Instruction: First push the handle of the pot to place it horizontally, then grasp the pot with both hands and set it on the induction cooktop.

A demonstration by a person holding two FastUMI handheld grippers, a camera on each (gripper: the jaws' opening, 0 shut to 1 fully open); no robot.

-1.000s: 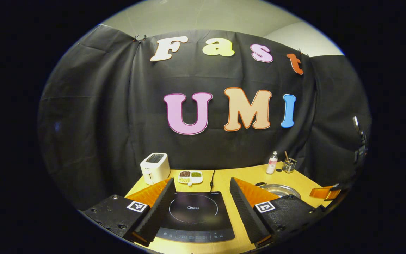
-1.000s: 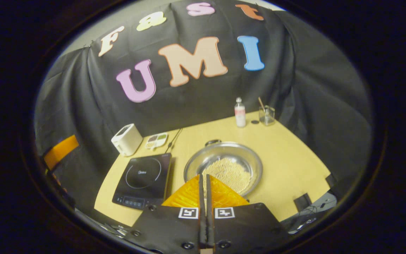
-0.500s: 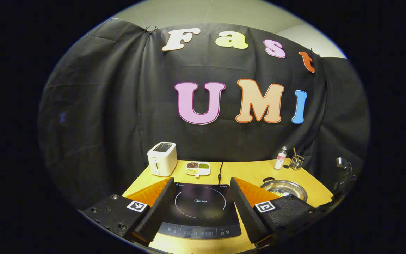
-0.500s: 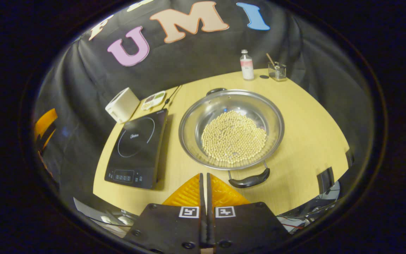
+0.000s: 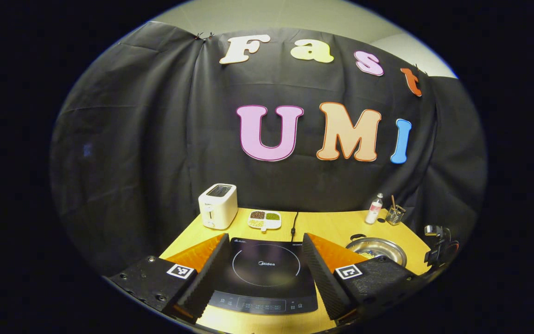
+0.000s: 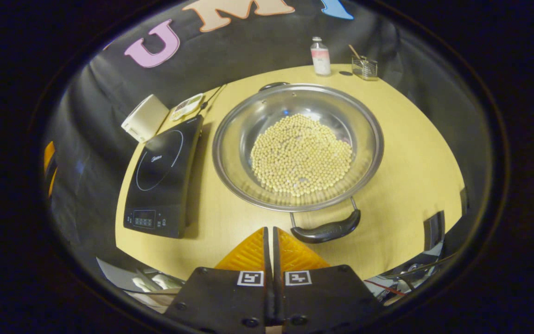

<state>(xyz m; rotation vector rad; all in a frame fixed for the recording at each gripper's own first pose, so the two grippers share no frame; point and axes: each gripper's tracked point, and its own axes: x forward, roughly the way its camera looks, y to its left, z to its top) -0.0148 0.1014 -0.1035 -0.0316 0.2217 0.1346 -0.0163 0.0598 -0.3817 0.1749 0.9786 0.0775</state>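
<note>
The right claw (image 6: 269,232) is pressed shut, empty, poised just short of the pot's (image 6: 297,144) near handle (image 6: 326,230), likely to nudge it. The pot sits on the worktop (image 6: 410,153) right of the cooktop (image 6: 160,178). The left claw (image 5: 264,253) waits wide open over the cooktop.

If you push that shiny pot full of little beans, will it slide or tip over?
The pot is wide and shallow, so it would probably slide or turn on the smooth table, not tip. The heap of beans likely makes it heavy. Loose beans could roll around if it's jerked.
</note>
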